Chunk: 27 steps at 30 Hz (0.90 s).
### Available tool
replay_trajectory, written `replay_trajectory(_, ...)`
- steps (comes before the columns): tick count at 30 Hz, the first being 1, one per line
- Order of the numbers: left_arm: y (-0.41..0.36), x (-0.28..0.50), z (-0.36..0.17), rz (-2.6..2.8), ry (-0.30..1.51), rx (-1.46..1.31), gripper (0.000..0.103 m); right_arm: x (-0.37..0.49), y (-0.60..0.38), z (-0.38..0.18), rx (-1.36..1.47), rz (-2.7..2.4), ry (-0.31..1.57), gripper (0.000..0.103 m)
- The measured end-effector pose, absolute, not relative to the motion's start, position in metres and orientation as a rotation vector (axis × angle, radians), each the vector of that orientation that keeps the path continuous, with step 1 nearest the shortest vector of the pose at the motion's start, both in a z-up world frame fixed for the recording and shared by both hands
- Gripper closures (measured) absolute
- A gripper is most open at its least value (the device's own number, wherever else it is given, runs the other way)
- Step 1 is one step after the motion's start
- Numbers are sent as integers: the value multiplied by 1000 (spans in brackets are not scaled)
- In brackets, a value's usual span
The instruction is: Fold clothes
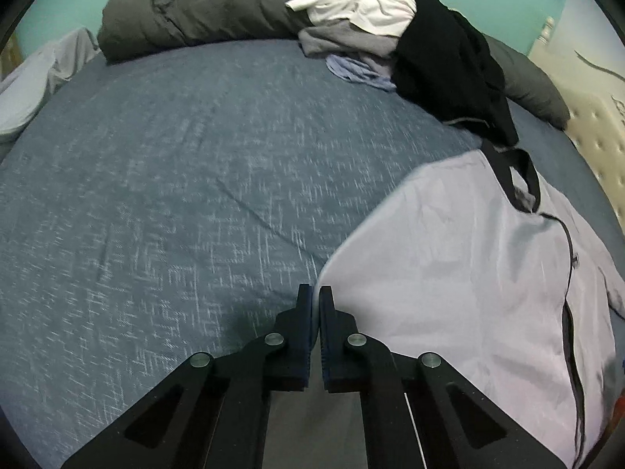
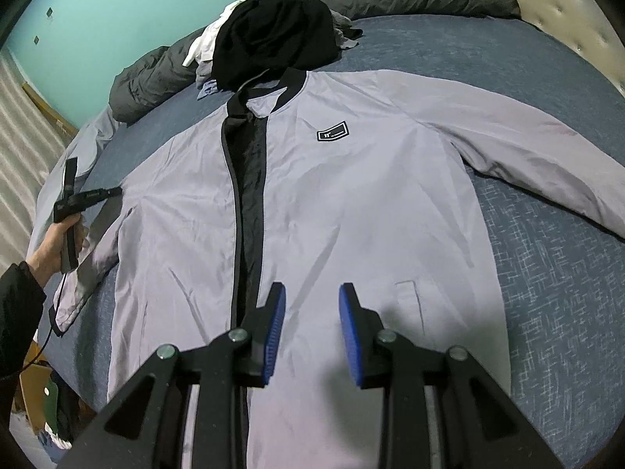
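Closest to your right camera is the right tool (image 2: 311, 328), its blue pads apart and empty, hanging just above the lower front of the jacket (image 2: 351, 203). Going from left to right in that view: your left hand (image 2: 58, 246) holds the left tool (image 2: 113, 192) at the jacket's left edge, near the sleeve (image 2: 84, 273) that lies folded along the side of the body. In the left camera the left tool (image 1: 315, 301) has its pads together at that same edge; if a bit of cloth is pinched between them, I cannot tell. In the middle runs the open zipper front with black lining (image 2: 250, 179), then the chest badge (image 2: 331, 133), then the right sleeve (image 2: 547, 164) stretched out over the bed (image 2: 547, 312).

The jacket lies flat, front side up, collar toward the pile of clothes (image 2: 273, 39) at the far side. I judge the fabric thin, light and smooth, so it will probably slide between the pads and will not keep a crease alone. You should take it at firmer places: the cuff, the shoulder seam, the ribbed hem or collar. Pinch only one layer where possible, and lift low, because such light cloth drags the rest with it.
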<state>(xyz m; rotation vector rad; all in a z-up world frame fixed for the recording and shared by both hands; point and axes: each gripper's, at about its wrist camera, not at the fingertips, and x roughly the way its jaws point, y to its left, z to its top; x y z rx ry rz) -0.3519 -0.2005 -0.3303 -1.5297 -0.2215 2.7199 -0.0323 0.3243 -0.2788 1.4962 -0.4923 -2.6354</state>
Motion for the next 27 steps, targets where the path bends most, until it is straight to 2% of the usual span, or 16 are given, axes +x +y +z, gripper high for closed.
replay_trajectory(6, -201, -357, -336, 2695, -230, -1574, 99, -31, 325, -282, 1513, -2636, -497, 75)
replay_trajectory(7, -200, -354, -335, 2709, -219, -1567, 96, -31, 323, -283, 1518, -2630, -499, 75)
replay_trajectory(9, -201, -346, -330, 2733, -236, -1552, 73, -31, 321, -285, 1529, -2618, -501, 75)
replay_trajectory(11, -201, -334, -323, 2749, -261, -1532, 72, -32, 314, -288, 1543, -2593, -495, 75)
replay_trajectory(14, -195, -309, -309, 2775, -266, -1499, 65, -35, 295, -296, 1564, -2513, -482, 55)
replay_trajectory(15, -191, -301, -305, 2770, -274, -1488, 58, -36, 289, -298, 1563, -2487, -471, 55)
replay_trajectory(16, -187, -292, -301, 2762, -276, -1482, 56, -37, 281, -300, 1566, -2462, -457, 55)
replay_trajectory(27, -141, -189, -268, 2696, -299, -1457, 52, -54, 216, -334, 1649, -2315, -389, 55)
